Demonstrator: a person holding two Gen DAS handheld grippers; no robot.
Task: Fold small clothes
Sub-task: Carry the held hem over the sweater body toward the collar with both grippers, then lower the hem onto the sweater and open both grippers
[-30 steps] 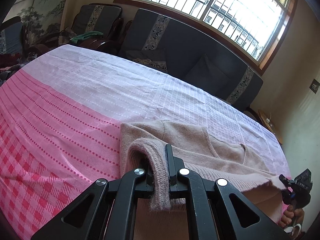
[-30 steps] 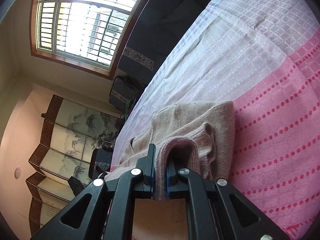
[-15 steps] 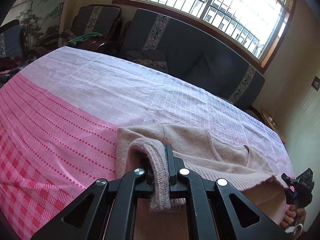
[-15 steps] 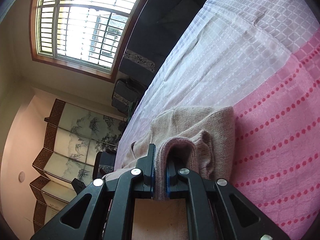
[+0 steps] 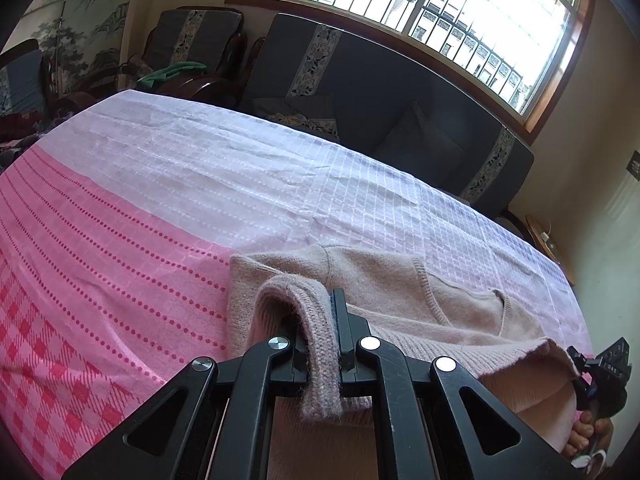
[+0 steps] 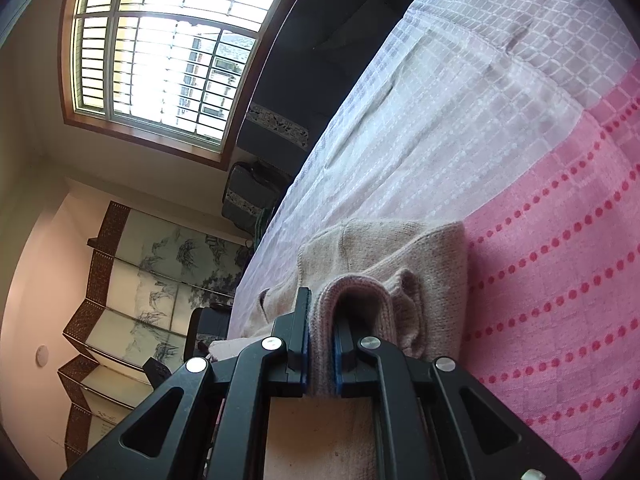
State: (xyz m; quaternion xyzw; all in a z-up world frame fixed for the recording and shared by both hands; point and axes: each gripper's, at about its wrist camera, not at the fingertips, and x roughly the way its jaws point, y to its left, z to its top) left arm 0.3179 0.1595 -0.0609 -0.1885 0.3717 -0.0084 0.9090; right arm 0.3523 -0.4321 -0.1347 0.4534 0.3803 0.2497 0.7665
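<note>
The near part of the beige knit sweater (image 5: 384, 292) drops out of sight under the black tongs, so its bottom half cannot be seen. In the left wrist view the person's hand (image 5: 588, 436) is cut off at the right edge. Only fingers show there.

The sweater lies on the pink and white bedsheet (image 5: 168, 184), near its front edge. Its long side runs left to right across the bed. The neck opening shows on the folded top part, on the far side.

The left gripper (image 5: 323, 332) is pressed together on a ribbed fold at the sweater's left end. The fold loops up over one finger. The right gripper (image 6: 322, 344) is pinching a ribbed fold at the sweater's right end (image 6: 400, 256). The cloth between the two tongs is pulled up off the bed in a line
</note>
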